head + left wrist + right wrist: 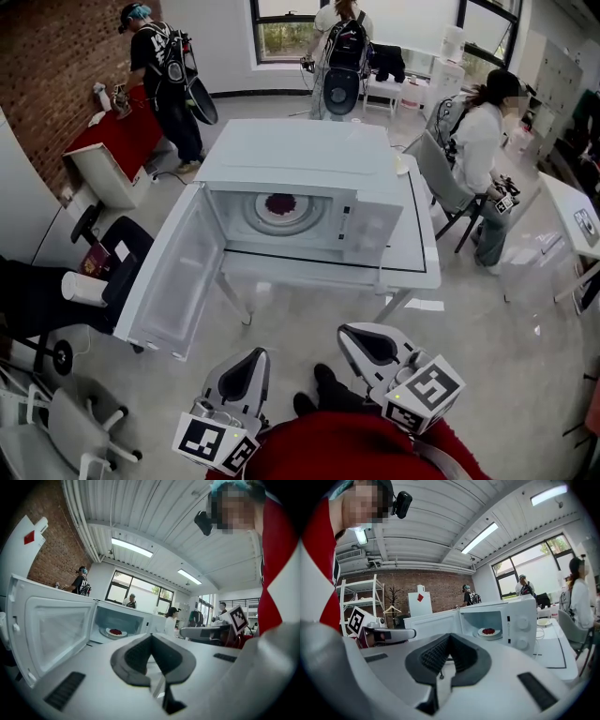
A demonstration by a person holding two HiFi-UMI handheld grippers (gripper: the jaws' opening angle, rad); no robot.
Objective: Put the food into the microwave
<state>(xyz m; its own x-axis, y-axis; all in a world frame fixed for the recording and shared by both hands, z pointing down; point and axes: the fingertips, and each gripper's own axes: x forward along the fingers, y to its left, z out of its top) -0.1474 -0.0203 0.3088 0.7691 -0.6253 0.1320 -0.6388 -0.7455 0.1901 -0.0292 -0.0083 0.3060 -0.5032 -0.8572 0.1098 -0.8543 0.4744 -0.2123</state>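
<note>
The white microwave [309,173] stands on a white table [424,246], and its door [167,281] is swung wide open to the left. Inside, a white plate with red food [279,205] rests on the turntable. The same plate of food [115,632] shows in the left gripper view, and the food [488,631] in the right gripper view. Both grippers hang well short of the table, near the person's red top. My left gripper [251,358] [151,637] is shut and holds nothing. My right gripper [354,334] [449,637] is also shut and holds nothing.
The open door reaches out past the table's left edge. A black chair [112,253] with a paper roll stands to the left. A seated person [483,150] and a grey chair [433,169] are to the right of the table. Two people stand at the back.
</note>
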